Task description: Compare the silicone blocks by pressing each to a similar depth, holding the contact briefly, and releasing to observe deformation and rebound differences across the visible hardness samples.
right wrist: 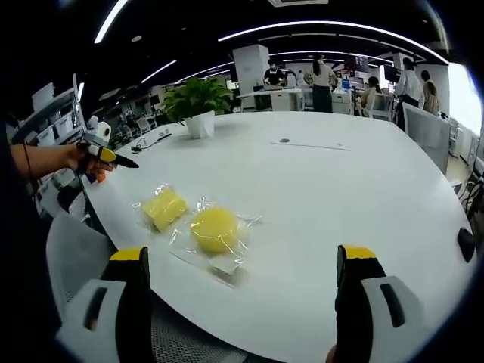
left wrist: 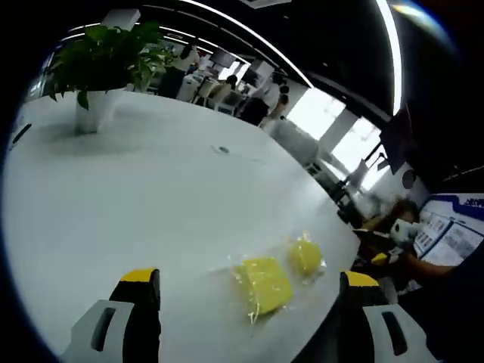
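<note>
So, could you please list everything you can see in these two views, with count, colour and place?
Square silicone block: one, yellow, in clear wrap, near the table edge.
Round silicone block: one, yellow, in clear wrap, beside the square one.
Table: one, white, large, rounded.
Potted plant: one, green in a white pot, far side of the table.
Pen-like item: one, dark, by the plant.
People: several, in the office background.
Left hand-held gripper: yellow-tipped jaws, wide open, above the blocks.
Right hand-held gripper: yellow-tipped jaws, wide open, short of the blocks.
</note>
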`<state>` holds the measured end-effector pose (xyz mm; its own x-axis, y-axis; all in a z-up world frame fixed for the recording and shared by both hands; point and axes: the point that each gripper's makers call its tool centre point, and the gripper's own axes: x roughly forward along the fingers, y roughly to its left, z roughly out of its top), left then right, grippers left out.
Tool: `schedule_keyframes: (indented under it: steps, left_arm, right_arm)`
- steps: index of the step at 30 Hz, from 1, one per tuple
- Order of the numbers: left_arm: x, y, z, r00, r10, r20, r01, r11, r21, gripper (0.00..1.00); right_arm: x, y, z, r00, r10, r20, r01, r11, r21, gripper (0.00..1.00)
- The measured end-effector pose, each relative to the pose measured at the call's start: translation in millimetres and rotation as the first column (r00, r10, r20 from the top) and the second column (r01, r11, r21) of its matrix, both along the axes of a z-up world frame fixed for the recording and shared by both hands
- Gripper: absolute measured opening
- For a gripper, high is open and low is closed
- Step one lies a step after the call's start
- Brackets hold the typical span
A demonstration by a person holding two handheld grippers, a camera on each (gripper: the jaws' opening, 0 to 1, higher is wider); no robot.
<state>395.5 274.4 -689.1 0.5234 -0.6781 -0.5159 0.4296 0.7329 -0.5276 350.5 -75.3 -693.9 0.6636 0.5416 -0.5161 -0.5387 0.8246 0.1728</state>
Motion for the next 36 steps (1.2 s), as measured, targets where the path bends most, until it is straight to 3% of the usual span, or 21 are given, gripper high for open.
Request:
schedule_keyframes:
  steps: [10,13,17,18,21,23,26,29,32,34,36]
  left_arm:
    - [15.1,-17,-36.3,0.992,-0.022,-0.127,0.015,0.998,-0.061,0.84]
    - [20.3,-23,-47.9,0.99,-0.036,-0.139,0.027,0.998,-0.06,0.76]
    - [27.0,-30,-60.1,0.992,-0.052,-0.115,0.048,0.998,-0.036,0.63]
    - [30.2,-24,-67.2,0.992,-0.05,-0.115,0.046,0.998,-0.039,0.6]
    - [29.6,-28,-75.1,0.982,-0.045,-0.186,0.026,0.994,-0.102,0.56]
    - [30.3,-30,-81.6,0.978,-0.057,-0.201,0.036,0.994,-0.105,0.52]
    - [30.2,-32,-87.1,0.974,-0.062,-0.217,0.041,0.994,-0.099,0.33]
    - [27.7,-39,-93.0,0.959,-0.066,-0.277,0.029,0.991,-0.134,0.28]
    - [28.4,-43,-95.4,0.958,-0.068,-0.279,0.03,0.99,-0.137,0.22]
    - [29.2,-48,-90.1,0.958,-0.081,-0.274,0.023,0.978,-0.208,0.16]
    - [28.5,-48,-91.9,0.954,-0.082,-0.289,0.019,0.977,-0.214,0.11]
  right_arm:
    - [5,-1,4.4,1.0,-0.005,0.02,0.005,1.0,0.014,0.96]
    - [5,0,5.6,1.0,-0.005,0.021,0.005,1.0,0.014,0.96]
    - [4,0,5.0,1.0,-0.008,0.022,0.007,1.0,0.012,0.96]
    - [4,0,3.9,1.0,-0.012,0.019,0.012,1.0,0.011,0.96]
    - [4,-2,4.1,0.999,-0.031,0.02,0.03,0.999,0.025,0.96]
    - [4,-2,3.8,0.999,-0.04,0.02,0.04,0.999,0.032,0.96]
    - [1,1,2.7,0.999,-0.042,0.012,0.041,0.997,0.058,0.96]
    - [-1,3,0.2,0.999,-0.038,0.005,0.038,0.998,0.06,0.96]
    - [0,4,-2.1,1.0,-0.032,-0.001,0.032,0.998,0.055,0.96]
    - [0,5,-2.8,0.999,-0.032,-0.004,0.032,0.998,0.057,0.96]
    - [0,5,-3.3,0.999,-0.032,-0.008,0.032,0.998,0.058,0.96]
